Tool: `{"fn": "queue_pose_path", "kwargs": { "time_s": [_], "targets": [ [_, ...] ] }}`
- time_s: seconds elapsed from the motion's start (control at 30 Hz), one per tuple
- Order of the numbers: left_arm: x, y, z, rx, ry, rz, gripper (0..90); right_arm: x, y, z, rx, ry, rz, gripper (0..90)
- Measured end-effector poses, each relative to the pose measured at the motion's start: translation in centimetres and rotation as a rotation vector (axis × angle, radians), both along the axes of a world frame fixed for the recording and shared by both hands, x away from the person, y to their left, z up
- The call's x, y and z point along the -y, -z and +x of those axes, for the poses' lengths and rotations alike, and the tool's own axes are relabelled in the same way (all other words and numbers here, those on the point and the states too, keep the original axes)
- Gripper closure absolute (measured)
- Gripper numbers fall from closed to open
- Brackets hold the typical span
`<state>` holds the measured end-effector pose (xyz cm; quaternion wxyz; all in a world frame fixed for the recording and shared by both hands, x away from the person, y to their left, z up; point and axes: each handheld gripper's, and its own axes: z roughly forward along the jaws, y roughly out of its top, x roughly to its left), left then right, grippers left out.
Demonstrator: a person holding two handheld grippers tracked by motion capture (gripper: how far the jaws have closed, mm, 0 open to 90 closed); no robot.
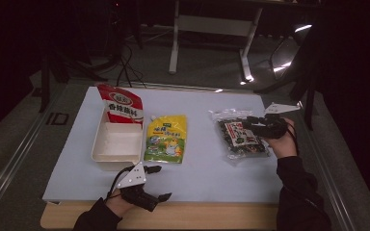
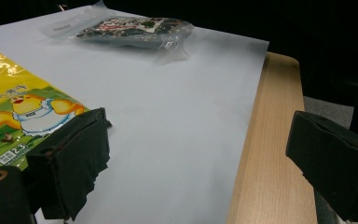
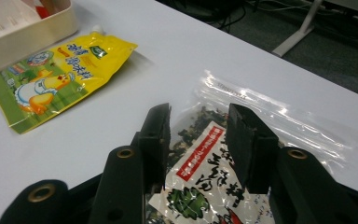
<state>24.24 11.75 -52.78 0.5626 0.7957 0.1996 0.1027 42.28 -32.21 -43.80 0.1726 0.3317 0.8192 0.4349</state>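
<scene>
A clear bag of dark dried seaweed with a red and white label lies at the right of the white sheet. My right gripper hovers just over it, jaws partly apart and pointing left. In the right gripper view the bag shows beneath and between the two black jaws of that gripper, and the pads do not press on it. My left gripper rests near the table's front edge, open wide with nothing between its fingers. A yellow spout pouch lies flat at the centre.
A cream tray stands at the left, with a red pouch leaning in its far end. The white sheet ends short of the wooden front edge. Dark floor, cables and table legs lie beyond.
</scene>
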Motion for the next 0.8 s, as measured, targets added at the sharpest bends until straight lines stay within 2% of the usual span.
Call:
{"fn": "queue_pose_path", "kwargs": {
  "time_s": [0.07,0.13,0.3,0.4,0.47,0.6,0.7,0.8],
  "targets": [
    [0.0,0.0,0.0,0.001,0.002,-0.002,6.6,0.1,0.1,0.0,0.0,0.005,0.0,59.6],
    [0.0,0.0,0.0,-0.001,0.001,-0.002,6.6,1.1,0.8,0.5,-0.011,0.04,-0.001,60.8],
    [0.0,0.0,0.0,-0.001,0.001,0.001,6.6,2.1,2.0,0.9,-0.022,0.078,-0.006,64.5],
    [0.0,0.0,0.0,0.001,0.0,-0.001,6.6,3.4,2.9,1.4,-0.041,0.135,-0.009,82.3],
    [0.0,0.0,-0.1,-0.003,-0.003,-0.002,6.6,4.1,3.5,1.8,-0.062,0.164,-0.016,89.7],
    [-0.1,0.0,-0.3,-0.002,-0.009,0.001,6.6,5.4,4.8,2.6,-0.088,0.231,-0.027,90.0],
    [-0.3,0.0,-0.4,-0.002,-0.014,0.002,6.6,6.0,5.5,3.2,-0.083,0.283,-0.067,90.0],
    [-0.4,0.1,-0.4,-0.005,-0.024,0.001,6.6,6.4,5.9,3.5,-0.085,0.3,-0.073,90.0]
  ]
}}
